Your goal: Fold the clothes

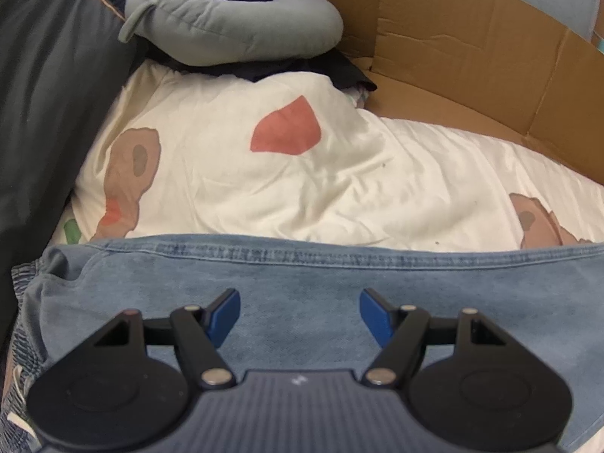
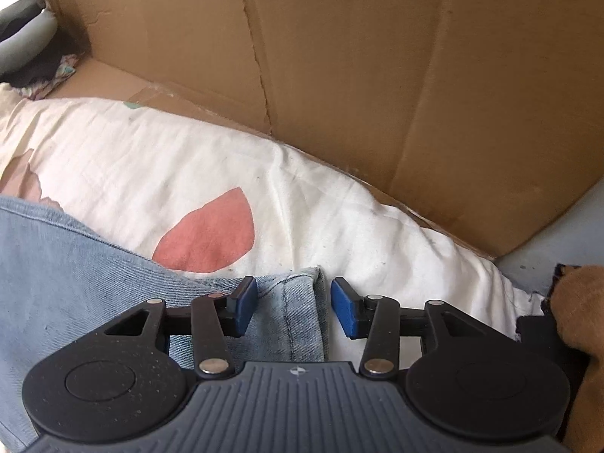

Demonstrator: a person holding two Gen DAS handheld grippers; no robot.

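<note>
A light blue denim garment (image 1: 302, 275) lies flat on a cream sheet (image 1: 264, 188) with pink and brown patches. My left gripper (image 1: 300, 311) is open above the denim, just behind its stitched far edge. In the right wrist view the same denim (image 2: 75, 264) fills the lower left. Its hemmed corner (image 2: 298, 309) lies between the blue pads of my right gripper (image 2: 294, 305), which is open and grips nothing.
A brown cardboard wall (image 2: 377, 75) stands along the far side of the sheet. A grey curved pillow (image 1: 226, 19) and dark clothes (image 1: 339, 68) lie at the back left. A dark cushion (image 1: 45, 94) borders the left side. A brown object (image 2: 581, 339) is at the right.
</note>
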